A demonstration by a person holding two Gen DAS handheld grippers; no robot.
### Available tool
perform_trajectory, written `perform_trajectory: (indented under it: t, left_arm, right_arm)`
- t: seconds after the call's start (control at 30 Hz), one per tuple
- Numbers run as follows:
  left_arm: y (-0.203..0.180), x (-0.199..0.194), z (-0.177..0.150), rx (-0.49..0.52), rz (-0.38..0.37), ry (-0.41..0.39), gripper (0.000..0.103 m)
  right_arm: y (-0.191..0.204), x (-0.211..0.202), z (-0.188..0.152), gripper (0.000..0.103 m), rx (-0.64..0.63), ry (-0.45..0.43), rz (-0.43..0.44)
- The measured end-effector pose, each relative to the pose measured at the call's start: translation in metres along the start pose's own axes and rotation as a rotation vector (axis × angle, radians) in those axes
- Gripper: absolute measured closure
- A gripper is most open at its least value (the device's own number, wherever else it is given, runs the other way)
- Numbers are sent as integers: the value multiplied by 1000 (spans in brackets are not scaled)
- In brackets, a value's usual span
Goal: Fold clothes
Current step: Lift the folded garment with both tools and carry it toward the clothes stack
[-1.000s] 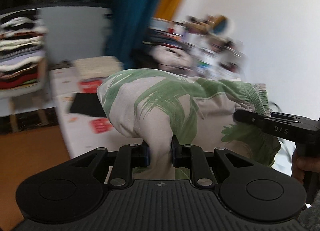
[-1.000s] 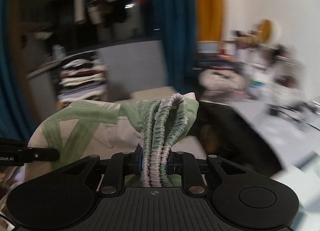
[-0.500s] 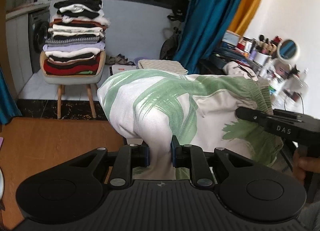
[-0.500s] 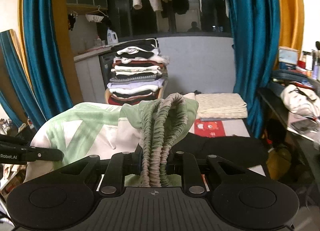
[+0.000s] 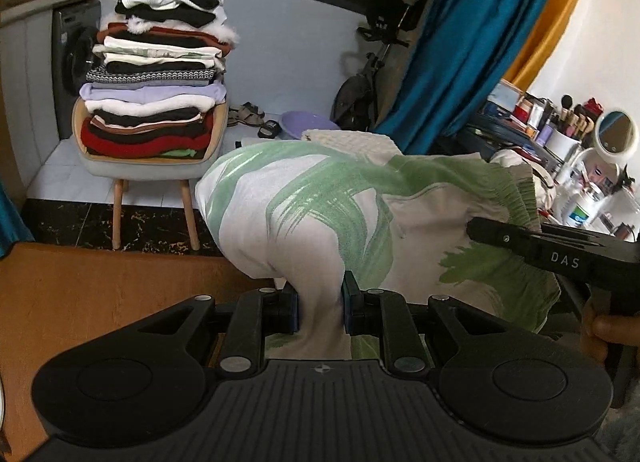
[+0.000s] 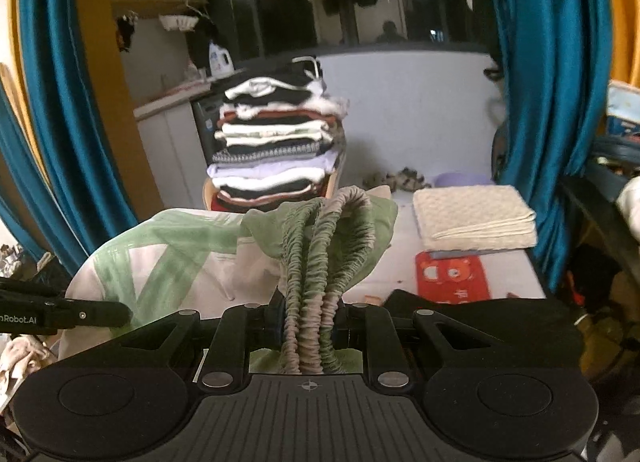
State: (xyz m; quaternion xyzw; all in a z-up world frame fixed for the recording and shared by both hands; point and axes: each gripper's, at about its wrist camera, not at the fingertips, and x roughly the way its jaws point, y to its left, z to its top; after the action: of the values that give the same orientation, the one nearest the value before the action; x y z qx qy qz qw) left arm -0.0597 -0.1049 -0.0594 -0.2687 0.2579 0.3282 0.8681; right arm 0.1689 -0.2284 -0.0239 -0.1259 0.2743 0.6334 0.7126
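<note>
White fabric printed with broad green leaf strokes is pinched between the blue-padded fingers [image 5: 347, 302] of the left gripper [image 5: 320, 304], which are closed tightly on a bunched fold of the garment. The piece, a pair of leaf-print shorts [image 5: 320, 214], is held up in the air between the two tools, clear of any surface, and is draped in a hump from one grip to the other. At its far right edge in the left wrist view, the gathered elastic waistband [image 5: 516, 190] is seen, with the black side of the other tool crossing in front of it. In the right wrist view, the right gripper [image 6: 310, 324] is closed on that same waistband [image 6: 320, 262], which is doubled into several ruched green and beige bands standing up between the fingers; the rest of the shorts [image 6: 160, 258] is spread away to the left, where the tip of the left tool is seen at the frame's edge.

Beyond the garment, a table [image 6: 400, 274] is seen in the right wrist view, with a dark garment [image 6: 480, 318] laid on its near part, a red printed patch [image 6: 452, 278] behind that, and a folded cream waffle-knit towel [image 6: 476, 214] at the far end. Farther back, a tall stack of folded clothes [image 5: 156, 94] is piled on a pale chair [image 5: 152, 170] with wooden legs. A purple basin [image 5: 308, 122] and sandals [image 5: 248, 112] are set on the white tiled floor near it. Teal curtains [image 5: 456, 46] are hung at the right, and a cluttered dressing table with a round mirror [image 5: 614, 136] lies beyond them.
</note>
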Motion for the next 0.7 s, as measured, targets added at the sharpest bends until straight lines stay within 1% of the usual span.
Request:
perform_trajectory:
  t: [0.07, 0.13, 0.23, 0.3, 0.4, 0.47, 0.53, 0.7]
  left_arm:
    - [36, 15, 18, 8, -35, 3, 83]
    - [76, 25, 43, 8, -59, 21, 83]
    - [131, 31, 84, 34, -72, 36, 83]
    - [160, 32, 110, 73, -77, 34, 83]
    - [193, 37, 146, 118, -88, 21, 83]
    - [212, 42, 167, 127, -94, -2, 83]
    - [232, 49, 192, 121, -102, -29, 83]
    - [270, 69, 248, 122, -82, -107, 83]
  right_arm:
    - [16, 35, 10, 86, -8, 2, -28]
    - [37, 70, 24, 86, 15, 10, -65]
    - [72, 117, 49, 86, 100, 38, -86]
    - [100, 145, 65, 86, 105, 38, -103]
    - [126, 181, 90, 86, 160, 27, -110]
    - [134, 203, 109, 86, 172, 13, -110]
    - [131, 228, 138, 86, 169, -12, -85]
    - [123, 290, 211, 86, 162, -75, -23]
